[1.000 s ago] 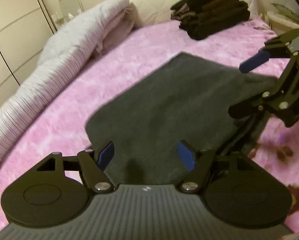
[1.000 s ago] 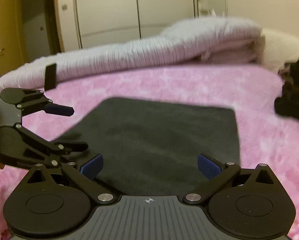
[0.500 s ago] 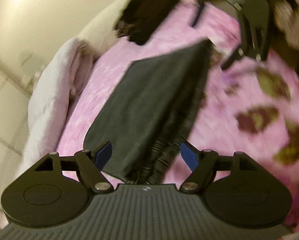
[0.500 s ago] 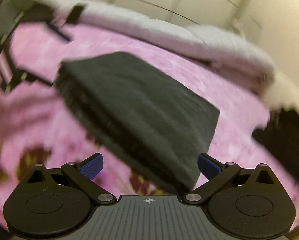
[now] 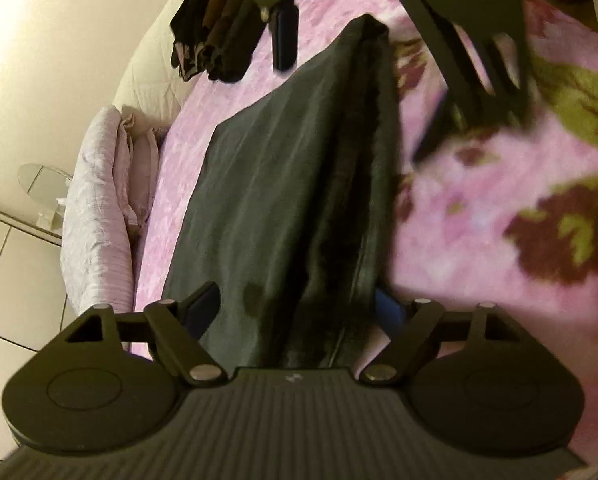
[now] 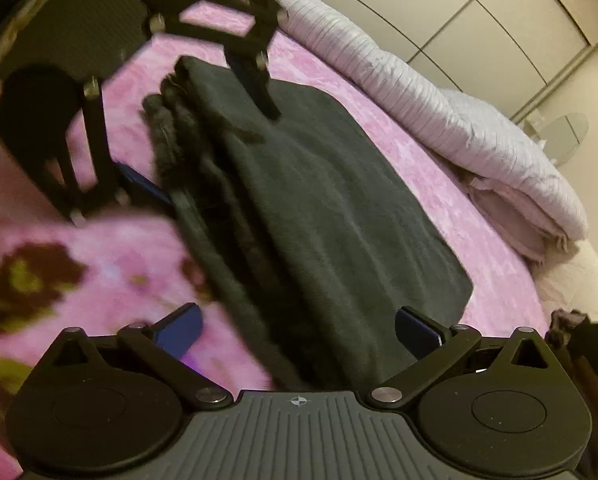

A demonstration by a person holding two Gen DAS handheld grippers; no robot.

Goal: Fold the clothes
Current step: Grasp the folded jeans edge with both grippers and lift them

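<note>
A dark grey folded garment [image 5: 283,184] lies flat on the pink bed cover [image 5: 479,208], its thick layered edge running lengthwise. My left gripper [image 5: 295,312] straddles the near end of that edge; its jaws are opening, the cloth lies between them and the pads do not press it. In the right wrist view the same garment [image 6: 339,208] shows, with my right gripper [image 6: 299,332] open wide across its other end. Each view shows the other gripper at the garment's far end: the right gripper [image 5: 359,88] and the left gripper [image 6: 203,140], both tilted on their sides.
A pile of dark folded clothes [image 5: 215,40] sits by the white pillow at the head of the bed. A rolled pale duvet [image 6: 439,120] lines the far side, with wardrobe doors [image 6: 499,20] behind it. The bed cover bears dark floral patches [image 5: 559,232] on my side.
Both grippers rolled onto their sides and sank toward the garment's folded edge, so each now straddles one end. The left jaws stand wider than before. The garment has stayed flat.
</note>
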